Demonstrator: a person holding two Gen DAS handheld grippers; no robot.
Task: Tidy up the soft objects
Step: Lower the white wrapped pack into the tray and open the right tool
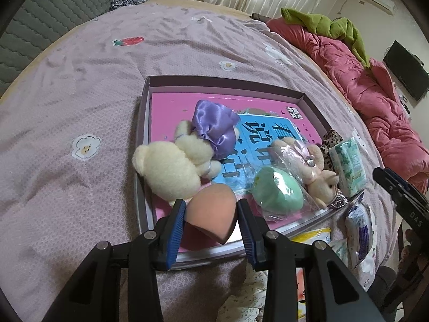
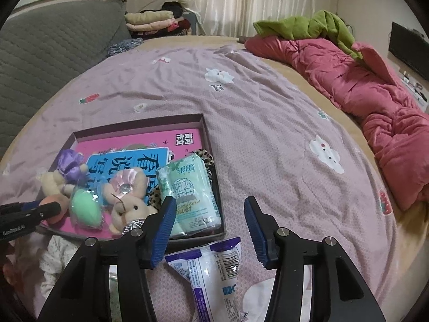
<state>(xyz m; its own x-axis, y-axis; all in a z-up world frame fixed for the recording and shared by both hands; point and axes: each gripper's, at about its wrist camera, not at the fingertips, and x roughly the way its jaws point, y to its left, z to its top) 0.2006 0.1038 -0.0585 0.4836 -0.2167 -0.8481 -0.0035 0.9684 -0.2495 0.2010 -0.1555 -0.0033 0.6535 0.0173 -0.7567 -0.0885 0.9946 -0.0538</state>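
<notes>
while it hangs over the box's point(image 1: 146, 123) near edge, sponge point(image 1: 211, 216): peach, featherlight, squashy, clamped across its belly by left hand-held gripper point(image 1: 210, 225)
right hand-held gripper point(image 2: 207, 229): released, empty, above tissue pack point(image 2: 214, 273) on bed point(image 2: 268, 123); pinch its crinkly middle

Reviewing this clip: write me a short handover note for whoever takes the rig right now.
Left hand-held gripper: shut on the peach sponge, over the tray's near edge.
Right hand-held gripper: open, holding nothing.
Already in the tray: cream bear, green sponge, rabbit toy, green tissue pack.
Left to do: set the sponge down; the white-and-purple packet lies on the bedspread outside the tray.
</notes>
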